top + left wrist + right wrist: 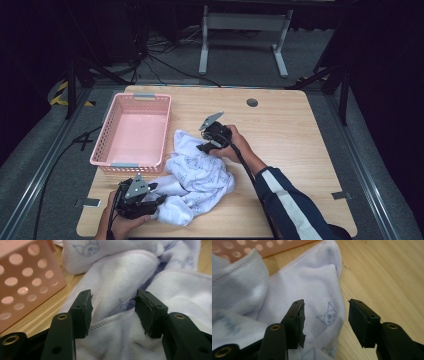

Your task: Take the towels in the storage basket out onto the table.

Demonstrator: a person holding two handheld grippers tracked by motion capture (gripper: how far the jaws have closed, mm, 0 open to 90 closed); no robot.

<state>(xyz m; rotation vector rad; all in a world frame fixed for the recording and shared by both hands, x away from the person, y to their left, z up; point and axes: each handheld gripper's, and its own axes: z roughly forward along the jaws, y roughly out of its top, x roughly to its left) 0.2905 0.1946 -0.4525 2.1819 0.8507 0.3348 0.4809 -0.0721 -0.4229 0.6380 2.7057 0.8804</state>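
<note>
A white towel (200, 175) printed with small blue cartoon faces lies crumpled on the wooden table (295, 145), just right of a pink perforated basket (107, 125). At the towel's near left corner, my left gripper (157, 196) is open. In the left gripper view its jaws (113, 310) straddle a hemmed fold of the towel (120, 277) without pressing on it. At the towel's far edge, my right gripper (204, 144) is open too. The right gripper view has its jaws (325, 320) hovering over the towel's corner (312, 282), with bare wood to the right.
The basket (25, 277) stands empty close to the left gripper, and its wall (274, 246) lies just beyond the towel's far corner. A round cable hole (252, 102) sits at the table's back. The right half of the table is bare wood.
</note>
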